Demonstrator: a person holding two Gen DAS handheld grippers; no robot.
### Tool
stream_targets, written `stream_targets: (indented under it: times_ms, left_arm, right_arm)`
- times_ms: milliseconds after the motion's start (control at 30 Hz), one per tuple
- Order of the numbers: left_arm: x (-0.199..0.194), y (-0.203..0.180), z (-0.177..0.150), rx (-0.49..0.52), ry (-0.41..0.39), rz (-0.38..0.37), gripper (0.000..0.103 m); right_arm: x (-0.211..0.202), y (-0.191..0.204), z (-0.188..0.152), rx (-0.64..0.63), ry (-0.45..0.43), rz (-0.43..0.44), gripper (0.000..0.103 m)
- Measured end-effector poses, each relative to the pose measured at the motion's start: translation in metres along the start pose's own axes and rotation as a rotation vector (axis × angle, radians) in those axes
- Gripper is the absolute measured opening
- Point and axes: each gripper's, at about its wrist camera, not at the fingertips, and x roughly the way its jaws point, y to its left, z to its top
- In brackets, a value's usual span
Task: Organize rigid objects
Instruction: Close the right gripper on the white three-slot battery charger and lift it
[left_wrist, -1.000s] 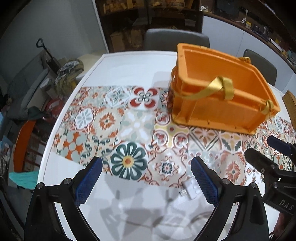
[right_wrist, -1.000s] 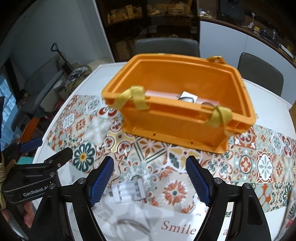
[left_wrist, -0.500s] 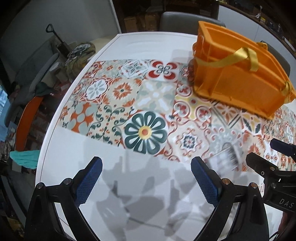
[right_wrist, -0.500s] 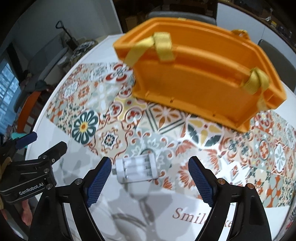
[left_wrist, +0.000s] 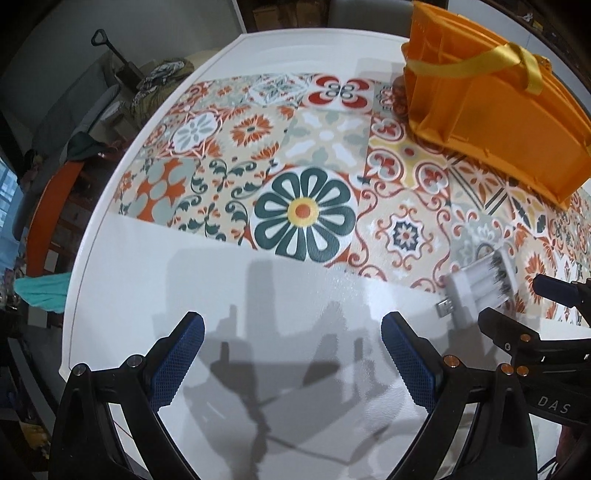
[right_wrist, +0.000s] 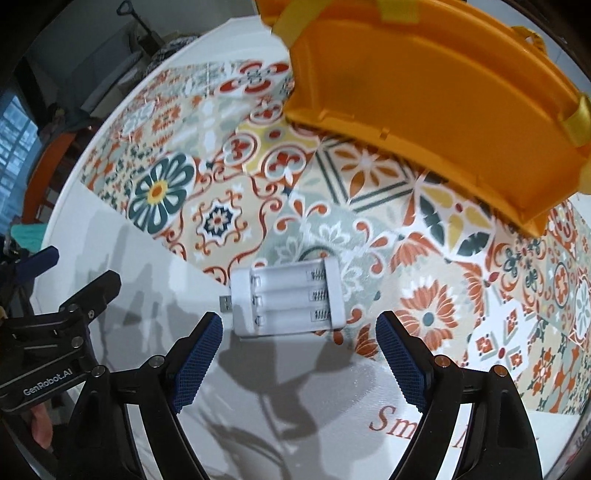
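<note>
I see the white battery charger (right_wrist: 290, 297) just ahead of my released right gripper (right_wrist: 299, 334), left gripper (left_wrist: 291, 332) released too, the orange basket's (right_wrist: 424, 99) interior hidden beyond.

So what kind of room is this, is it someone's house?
Probably a home dining or work room. There is a white table with a patterned tile mat, a grey chair behind it, and an orange basket for tidying things like the white battery charger.
</note>
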Motion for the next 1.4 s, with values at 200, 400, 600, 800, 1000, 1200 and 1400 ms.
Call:
stream_targets:
  times_ms: [200,400,600,800,1000,1200,1400]
  left_arm:
    - [0.011,0.0,-0.003,0.0,0.028,0.011,0.098]
    - [0.019,0.001,-0.004,-0.001,0.046,0.013,0.098]
    - [0.025,0.001,-0.004,0.001,0.057,0.016,0.098]
    - [0.028,-0.004,-0.005,0.025,0.062,0.024,0.098]
    - [0.025,-0.007,-0.005,0.042,0.05,0.034,0.098]
    - [0.015,-0.009,-0.004,0.041,0.034,0.02,0.098]
    - [-0.001,-0.017,0.001,0.062,-0.009,-0.008,0.098]
  right_arm:
    - [0.016,0.003,0.001,-0.025,0.039,0.003,0.085]
    - [0.028,0.006,0.003,-0.038,0.064,-0.01,0.085]
    - [0.032,0.008,0.005,-0.046,0.05,-0.017,0.086]
    - [0.038,0.019,0.008,-0.092,0.033,-0.058,0.086]
    - [0.039,0.026,0.007,-0.107,0.005,-0.067,0.076]
    - [0.026,0.016,0.002,-0.076,-0.019,-0.059,0.076]
    - [0.002,0.004,-0.001,-0.037,-0.072,-0.079,0.076]
